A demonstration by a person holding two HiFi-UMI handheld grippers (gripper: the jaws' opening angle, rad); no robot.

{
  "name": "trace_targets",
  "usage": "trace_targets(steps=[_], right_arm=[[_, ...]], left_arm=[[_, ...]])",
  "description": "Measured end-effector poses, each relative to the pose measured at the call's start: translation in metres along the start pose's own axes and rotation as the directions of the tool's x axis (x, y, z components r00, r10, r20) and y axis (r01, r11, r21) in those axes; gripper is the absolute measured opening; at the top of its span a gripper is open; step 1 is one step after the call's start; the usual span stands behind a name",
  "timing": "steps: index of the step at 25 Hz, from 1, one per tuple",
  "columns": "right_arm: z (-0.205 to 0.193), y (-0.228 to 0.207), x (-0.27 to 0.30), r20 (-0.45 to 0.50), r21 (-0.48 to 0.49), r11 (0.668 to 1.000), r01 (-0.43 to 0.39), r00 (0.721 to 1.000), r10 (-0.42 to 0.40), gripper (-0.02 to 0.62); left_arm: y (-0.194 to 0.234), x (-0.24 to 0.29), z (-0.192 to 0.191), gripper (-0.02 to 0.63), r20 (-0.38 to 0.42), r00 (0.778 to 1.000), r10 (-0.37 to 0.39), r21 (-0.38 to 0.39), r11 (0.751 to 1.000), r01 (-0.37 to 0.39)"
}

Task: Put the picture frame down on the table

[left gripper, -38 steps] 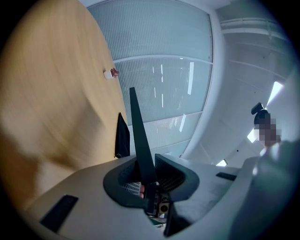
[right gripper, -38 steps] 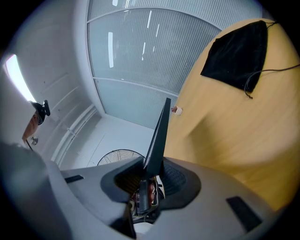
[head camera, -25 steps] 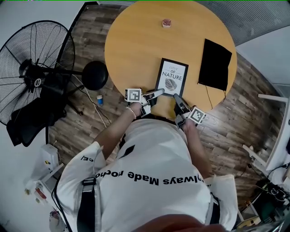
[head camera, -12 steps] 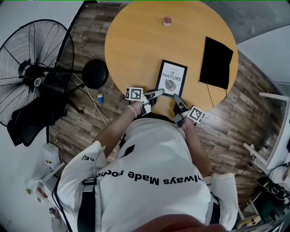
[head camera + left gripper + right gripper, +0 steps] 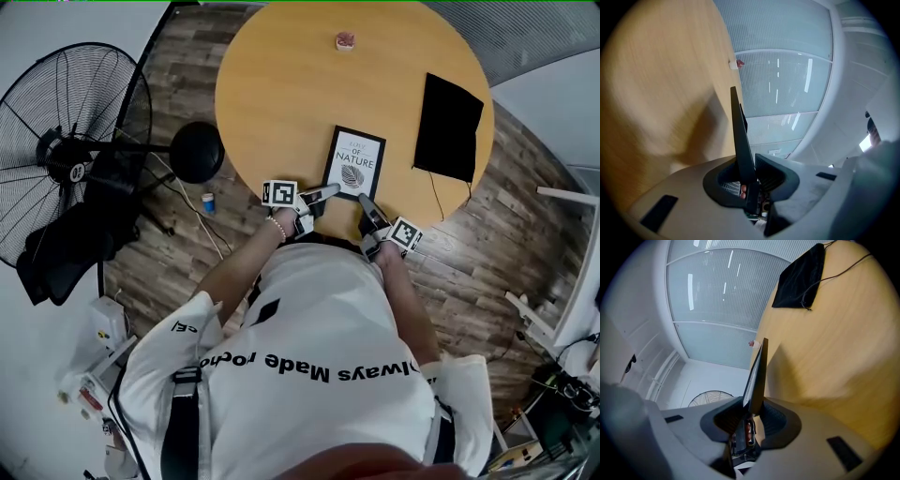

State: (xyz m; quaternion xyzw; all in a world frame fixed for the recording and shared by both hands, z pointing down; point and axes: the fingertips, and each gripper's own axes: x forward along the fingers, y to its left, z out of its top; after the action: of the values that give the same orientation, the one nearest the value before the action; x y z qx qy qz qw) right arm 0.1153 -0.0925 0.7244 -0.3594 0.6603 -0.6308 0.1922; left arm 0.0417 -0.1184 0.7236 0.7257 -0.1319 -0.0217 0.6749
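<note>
The left tool [image 5: 328, 192] and the right tool [image 5: 366, 203] each hold the near edge of the picture frame [image 5: 354, 162], one toward either corner. Their jaws are narrow and closed on its rim. Over the last second the frame has come to look slightly smaller in the head view, so it has been lowered closer to the bench [image 5: 281, 84]. It is face up, with its leaf print readable to the person.

Both gripper views show it edge-on and nearly parallel to the wood, its shadow close beside it. Whether the far edge rests on the wood yet cannot be told. The set-down seems almost done, and probably only the final lowering and release remain.

The bench is a round, pale wooden top. A black cloth [image 5: 448, 129] with a thin cord lies well apart to the right. A small pink object [image 5: 346, 41] sits near the far rim. To the left on the plank floor are a standing fan [image 5: 70, 150], a round black stool [image 5: 196, 154] and a small bottle [image 5: 207, 204].
</note>
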Motion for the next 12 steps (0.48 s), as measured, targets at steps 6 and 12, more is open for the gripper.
trace_targets(steps=[6, 12], right_arm=[[0.0, -0.006, 0.004, 0.0, 0.009, 1.0, -0.006, 1.0, 0.006, 0.124], [-0.002, -0.025, 0.001, 0.0, 0.053, 0.996, 0.068, 0.998, -0.068, 0.124]], left_arm=[[0.01, 0.002, -0.001, 0.077, -0.004, 1.0, 0.015, -0.034, 0.999, -0.015], [0.02, 0.005, 0.0, 0.077, -0.013, 1.0, 0.029, -0.045, 0.999, -0.029]])
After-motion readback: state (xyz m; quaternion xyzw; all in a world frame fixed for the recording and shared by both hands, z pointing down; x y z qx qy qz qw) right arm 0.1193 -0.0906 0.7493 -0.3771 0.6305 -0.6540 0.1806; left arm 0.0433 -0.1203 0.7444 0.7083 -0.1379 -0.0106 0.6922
